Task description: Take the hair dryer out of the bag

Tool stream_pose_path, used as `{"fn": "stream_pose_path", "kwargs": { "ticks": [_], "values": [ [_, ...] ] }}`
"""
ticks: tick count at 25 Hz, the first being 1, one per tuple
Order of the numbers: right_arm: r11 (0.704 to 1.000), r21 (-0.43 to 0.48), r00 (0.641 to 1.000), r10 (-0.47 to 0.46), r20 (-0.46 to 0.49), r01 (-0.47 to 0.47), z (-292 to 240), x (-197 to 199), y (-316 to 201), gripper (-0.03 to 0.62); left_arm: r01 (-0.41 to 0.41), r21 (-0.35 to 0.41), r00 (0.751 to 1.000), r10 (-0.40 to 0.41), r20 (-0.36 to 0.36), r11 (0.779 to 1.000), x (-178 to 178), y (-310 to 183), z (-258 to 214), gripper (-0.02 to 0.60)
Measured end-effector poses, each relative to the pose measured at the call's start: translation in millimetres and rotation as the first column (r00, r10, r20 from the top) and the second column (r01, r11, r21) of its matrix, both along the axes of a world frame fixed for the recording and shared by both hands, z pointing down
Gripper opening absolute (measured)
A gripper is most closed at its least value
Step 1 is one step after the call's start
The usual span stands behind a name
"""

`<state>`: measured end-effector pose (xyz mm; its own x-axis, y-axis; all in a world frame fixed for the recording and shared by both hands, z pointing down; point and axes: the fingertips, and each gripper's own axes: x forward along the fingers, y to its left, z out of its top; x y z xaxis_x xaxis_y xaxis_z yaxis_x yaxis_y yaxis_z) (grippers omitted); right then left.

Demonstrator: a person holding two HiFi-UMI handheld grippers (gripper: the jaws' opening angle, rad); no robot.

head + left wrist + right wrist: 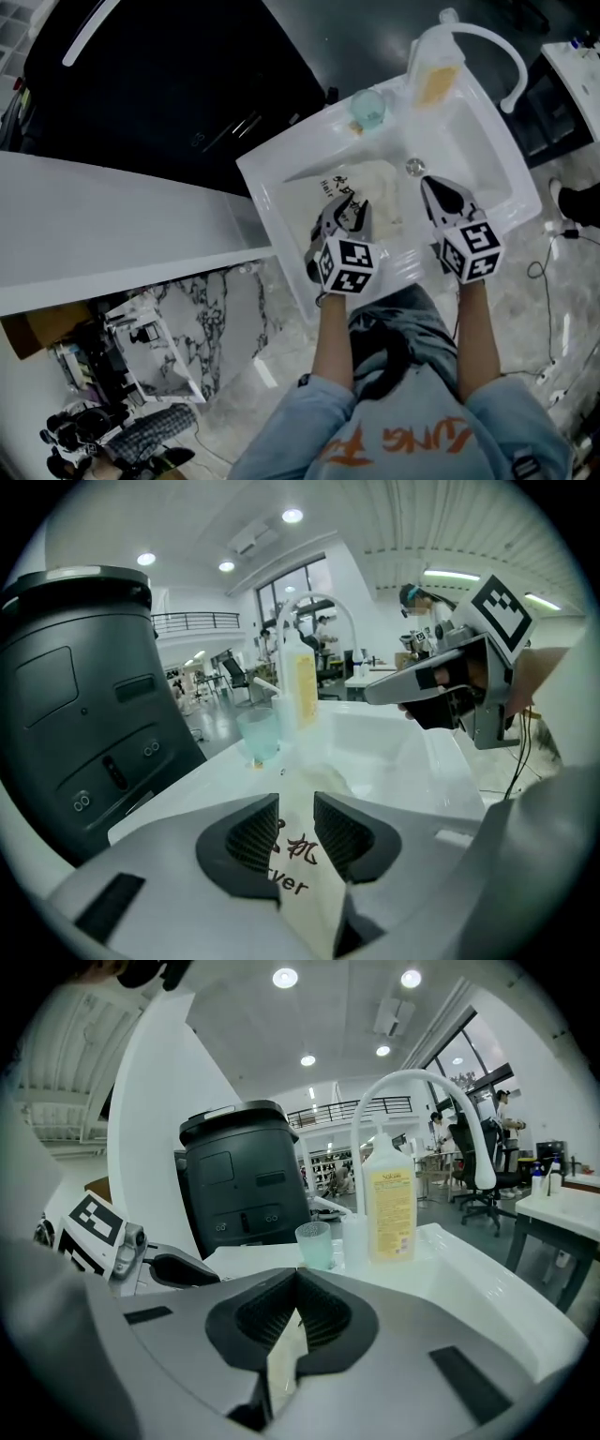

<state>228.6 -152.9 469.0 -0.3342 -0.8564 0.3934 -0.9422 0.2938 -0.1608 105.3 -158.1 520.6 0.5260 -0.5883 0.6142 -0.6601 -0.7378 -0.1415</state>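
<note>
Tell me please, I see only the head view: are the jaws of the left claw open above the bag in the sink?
Observer: Yes. The left gripper view shows the left claw with jaws apart, and the printed side of the bag between them.
Operator: And the right claw?
Observer: The right claw is shut, tips together. Pale bag material shows in the gap behind the tips; whether it is pinched, I cannot tell.
Operator: Is the bottle in the way?
Observer: No. In the right gripper view the bottle stands upright beside the cup, beyond that claw's tips.
</note>
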Motion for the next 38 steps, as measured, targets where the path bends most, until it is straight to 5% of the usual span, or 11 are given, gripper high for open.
{"fn": "stream_pose_path", "kwargs": {
  "ticks": [8, 11, 19, 24, 30, 34, 38],
  "values": [
    [0.999, -0.033, 1.0, -0.01, -0.028, 0.009, 7, 0, 0, 0.0, -0.031, -0.068, 0.999, 0.03, -0.016, 0.997, -7, -15, 17, 0.132],
    [0.997, -0.073, 0.999, 0.014, -0.047, -0.017, 21, 14, 6, 0.0, -0.047, -0.017, 0.999, 0.048, 0.018, 0.999, -8, -26, 13, 0.132],
    [0.996, -0.092, 0.999, 0.014, -0.044, -0.018, 28, 14, -1, 0.0, -0.151, -0.055, 0.984, 0.156, 0.087, 0.987, 16, -35, 30, 0.149],
    [0.995, -0.1, 1.0, 0.0, -0.027, -0.003, 35, 14, 1, 0.0, -0.228, -0.073, 0.973, 0.23, 0.014, 0.971, 28, -36, 25, 0.17],
    [0.995, -0.092, 0.999, 0.03, -0.012, -0.031, 32, 28, -6, 0.0, -0.281, -0.139, 0.95, 0.296, 0.099, 0.95, 29, -38, 40, 0.17],
    [0.995, -0.096, 1.0, 0.024, -0.011, -0.025, 33, 29, -6, 0.0, -0.284, -0.141, 0.941, 0.304, 0.148, 0.948, 29, -36, 47, 0.155],
    [0.993, -0.109, 0.999, 0.035, -0.011, -0.036, 37, 37, -6, 0.0, -0.267, -0.129, 0.941, 0.287, 0.177, 0.955, 27, -37, 49, 0.055]
  ]
}}
